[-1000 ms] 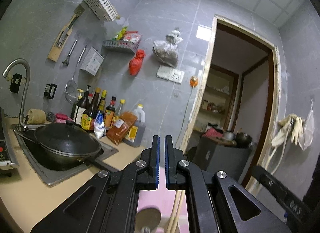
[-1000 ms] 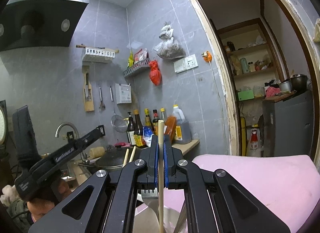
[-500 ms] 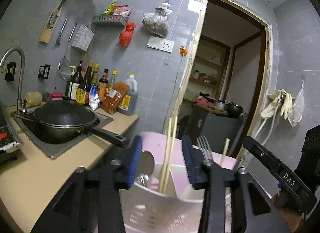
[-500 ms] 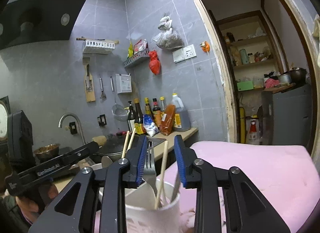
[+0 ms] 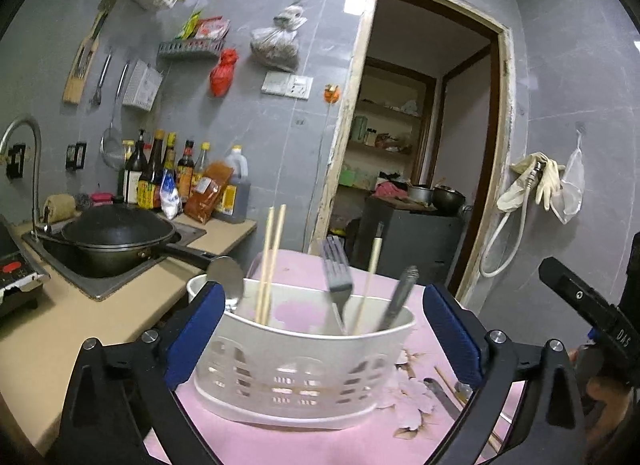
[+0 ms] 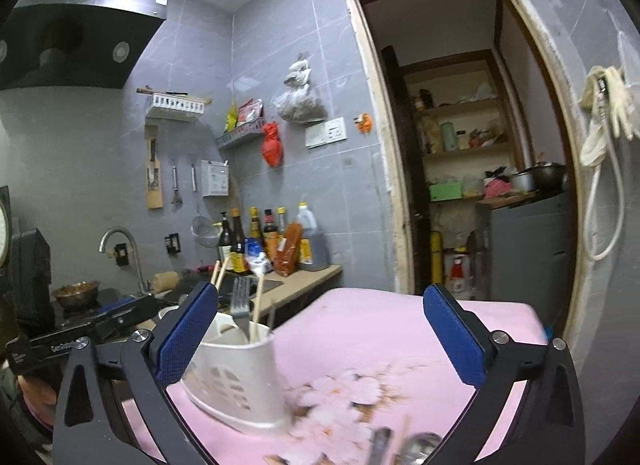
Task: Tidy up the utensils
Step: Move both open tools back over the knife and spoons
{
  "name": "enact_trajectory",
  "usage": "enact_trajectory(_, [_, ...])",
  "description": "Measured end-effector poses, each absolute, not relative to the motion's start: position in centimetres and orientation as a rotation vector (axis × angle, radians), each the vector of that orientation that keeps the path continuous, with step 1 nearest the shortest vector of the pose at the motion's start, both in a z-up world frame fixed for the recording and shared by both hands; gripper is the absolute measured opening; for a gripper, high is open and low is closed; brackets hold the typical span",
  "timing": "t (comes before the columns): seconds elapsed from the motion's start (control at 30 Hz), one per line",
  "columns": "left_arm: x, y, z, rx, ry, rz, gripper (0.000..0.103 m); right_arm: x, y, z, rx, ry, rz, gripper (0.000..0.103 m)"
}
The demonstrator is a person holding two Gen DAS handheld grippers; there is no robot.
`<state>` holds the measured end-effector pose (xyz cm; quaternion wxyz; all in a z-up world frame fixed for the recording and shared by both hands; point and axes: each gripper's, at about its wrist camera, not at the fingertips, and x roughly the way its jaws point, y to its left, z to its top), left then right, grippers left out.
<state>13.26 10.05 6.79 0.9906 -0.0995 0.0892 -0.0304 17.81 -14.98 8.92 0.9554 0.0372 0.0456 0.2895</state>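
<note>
In a grey-tiled kitchen with an open doorway far right, a pink flowered surface carries a white caddy holding chopsticks, a fork and a spoon. Far left sit a wok and bottles. Both the left hand-held gripper and right hand-held gripper are opening, empty, the caddy unpinched between the left's pads. "DAS" shows on the right one.

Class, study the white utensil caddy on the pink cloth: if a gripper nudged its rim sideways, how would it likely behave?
The white caddy looks like thin slotted plastic, so it is probably light and would slide on the pink cloth. The chopsticks and fork rise well above its rim, so it may tip. Loose and leaning, they would likely rattle.
</note>
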Motion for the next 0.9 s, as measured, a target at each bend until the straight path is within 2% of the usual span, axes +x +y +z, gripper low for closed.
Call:
enact_trajectory(0.33, [12.2, 4.3, 6.2, -0.099, 0.227, -0.134, 0.098, 15.4, -18.8, 8.0, -0.086, 0.124, 0.479, 0.103])
enact_trajectory(0.57, [14.1, 0.4, 3.8, -0.015, 0.375, -0.205, 0.098, 15.8, -20.4, 4.8, -0.296, 0.274, 0.397, 0.103])
enact_trajectory(0.73, [15.2, -1.4, 2.6, 0.022, 0.461, -0.255, 0.098, 17.3, -21.3, 2.5, -0.309, 0.429, 0.374, 0.103])
enact_trajectory(0.9, [17.6, -2.8, 0.6, 0.038, 0.641, -0.295, 0.098, 18.8, -21.9, 0.4, -0.297, 0.590, 0.393, 0.103])
